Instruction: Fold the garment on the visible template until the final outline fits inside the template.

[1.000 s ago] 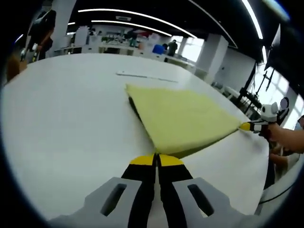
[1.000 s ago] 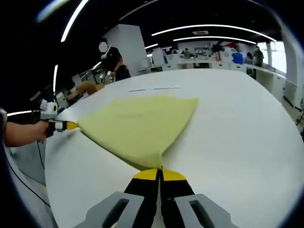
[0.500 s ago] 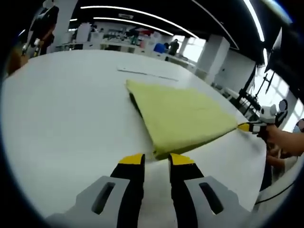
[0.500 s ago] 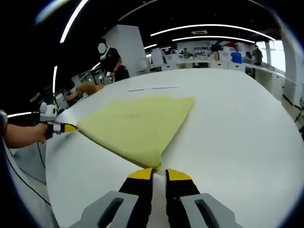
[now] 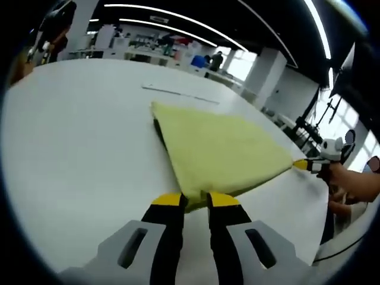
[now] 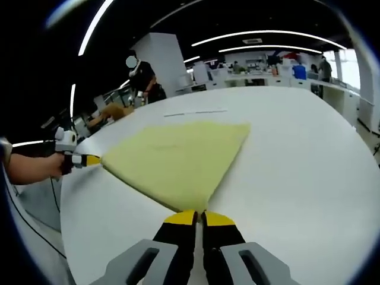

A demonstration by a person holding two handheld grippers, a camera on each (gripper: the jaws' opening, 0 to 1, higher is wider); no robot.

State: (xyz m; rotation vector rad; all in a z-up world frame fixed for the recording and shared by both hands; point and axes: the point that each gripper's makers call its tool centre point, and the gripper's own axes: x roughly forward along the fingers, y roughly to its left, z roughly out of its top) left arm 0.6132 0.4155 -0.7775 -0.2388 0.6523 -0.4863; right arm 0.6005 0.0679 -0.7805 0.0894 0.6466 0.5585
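In the left gripper view I see a broad white table point(image 5: 71, 136) running ahead of my left gripper point(image 5: 195, 200), with a thin pale strip point(image 5: 178, 94) lying on it well beyond the cloth. Past the table's far edge is an open hall with ceiling light bars and desks, too blurred to read. Nothing stands between my gripper and the yellow garment point(image 5: 222, 148). The garment lies flat on the table as a folded, roughly triangular shape, its near corner reaching down between my 2 yellow-tipped jaws. The jaws stand slightly apart with that corner in the gap; I cannot tell whether they pinch it. Off to the right, the right gripper point(image 5: 303, 165) touches the garment's far right corner, with a hand point(image 5: 350, 181) behind it.

In the right gripper view the same white table point(image 6: 297, 154) spreads ahead of my right gripper point(image 6: 198, 216), and the pale strip point(image 6: 196, 111) lies beyond the cloth. A person point(image 6: 142, 77) stands past the far left edge of the table. The garment point(image 6: 178, 157) lies straight ahead, its near point meeting my jaw tips. Those 2 jaws are pressed nearly together, clenched on the garment's corner. To the left, the left gripper point(image 6: 90, 160) sits at the opposite corner, held by a hand point(image 6: 32, 167).
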